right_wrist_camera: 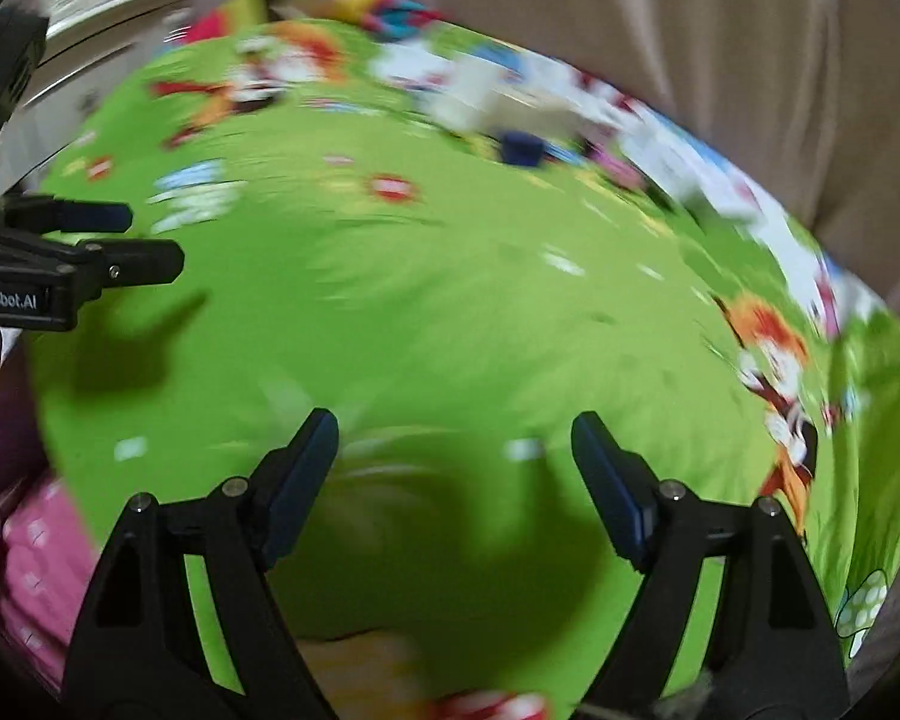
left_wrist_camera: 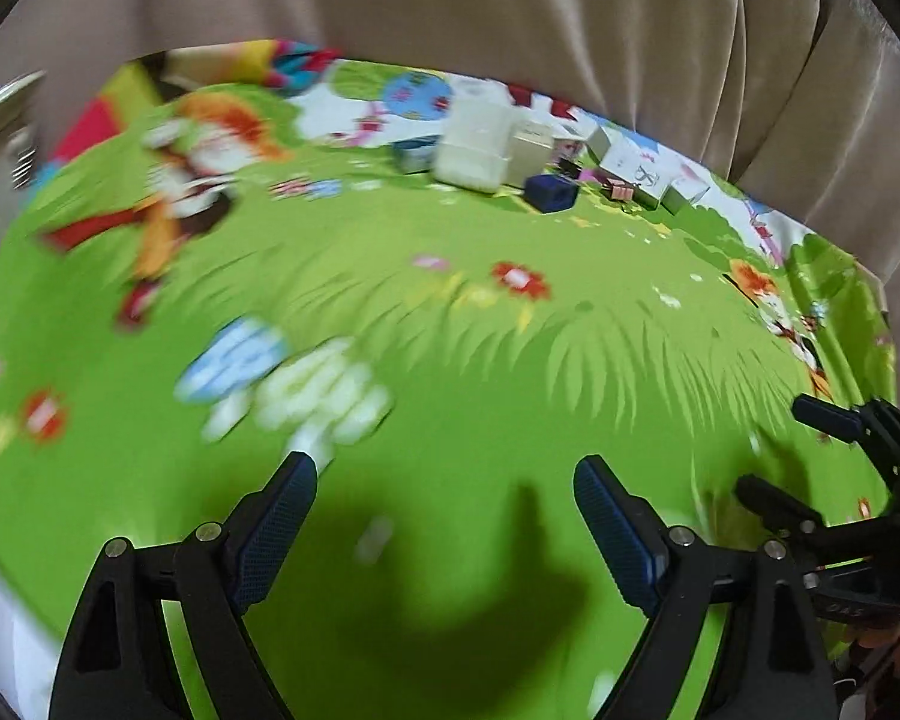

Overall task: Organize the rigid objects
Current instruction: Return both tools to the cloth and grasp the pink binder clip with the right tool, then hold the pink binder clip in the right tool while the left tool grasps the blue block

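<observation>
A cluster of rigid objects stands at the far edge of the green cartoon mat. It holds a tall white box, a smaller white box, a dark blue box and a printed white box. My left gripper hangs open over bare green mat, nothing between its fingers. My right gripper shows at the right edge, also open. In the blurred right wrist view, the right gripper is open and empty over the mat, the left gripper is at the left, and the dark blue box lies far ahead.
Beige draped fabric rises behind the mat. White furniture with a metal rim stands at the far left. Pink clothing of a person shows at the lower left. Both grippers cast shadows on the mat.
</observation>
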The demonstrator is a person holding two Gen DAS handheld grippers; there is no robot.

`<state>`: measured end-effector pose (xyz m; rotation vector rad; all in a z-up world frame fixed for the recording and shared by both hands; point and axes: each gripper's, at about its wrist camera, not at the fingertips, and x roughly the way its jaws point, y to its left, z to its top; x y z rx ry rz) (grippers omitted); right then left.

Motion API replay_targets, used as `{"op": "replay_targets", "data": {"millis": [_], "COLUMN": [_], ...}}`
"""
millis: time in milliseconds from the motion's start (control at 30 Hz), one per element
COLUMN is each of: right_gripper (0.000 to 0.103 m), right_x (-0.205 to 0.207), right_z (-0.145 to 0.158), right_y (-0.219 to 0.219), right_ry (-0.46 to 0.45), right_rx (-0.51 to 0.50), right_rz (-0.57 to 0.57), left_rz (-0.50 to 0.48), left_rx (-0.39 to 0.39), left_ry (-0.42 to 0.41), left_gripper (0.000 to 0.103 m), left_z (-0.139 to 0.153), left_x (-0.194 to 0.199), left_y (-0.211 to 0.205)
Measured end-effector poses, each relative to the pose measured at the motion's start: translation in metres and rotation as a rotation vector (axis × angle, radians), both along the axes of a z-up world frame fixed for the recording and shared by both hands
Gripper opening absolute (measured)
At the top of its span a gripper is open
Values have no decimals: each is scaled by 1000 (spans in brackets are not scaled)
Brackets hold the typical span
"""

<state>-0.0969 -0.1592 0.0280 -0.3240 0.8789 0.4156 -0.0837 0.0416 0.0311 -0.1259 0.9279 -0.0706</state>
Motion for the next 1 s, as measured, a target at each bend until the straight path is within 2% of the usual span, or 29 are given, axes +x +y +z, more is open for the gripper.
{"op": "replay_targets", "data": {"millis": [133, 267, 367, 667, 733, 767, 800, 1000], "right_gripper": [82, 82, 83, 83, 77, 60, 36, 36], "right_x": [57, 119, 157, 291, 304, 305, 302, 234], "right_z": [-10, -20, -28, -38, -38, -37, -36, -31], "right_y": [-34, -47, -45, -19, -14, -13, -14, -38], "right_ry": [43, 92, 104, 92, 86, 76, 67, 66], "right_rx": [71, 128, 151, 151, 133, 128, 139, 150], "right_rz": [-109, -187, -228, -300, -300, -293, -281, -201], "left_rz": [2, -24, -52, -50, -49, -49, -49, -61], "left_rx": [-3, 70, 151, 136, 138, 139, 138, 139], "left_ry": [13, 13, 22, 21, 22, 22, 22, 26], "left_gripper": [89, 90, 103, 103, 103, 103, 103, 103], "left_z": [-12, -17, -24, -25, -25, -25, -25, -24], "left_x": [54, 94, 121, 133, 132, 132, 132, 137], "left_y": [-18, -32, -43, -47, -49, -50, -50, -52]}}
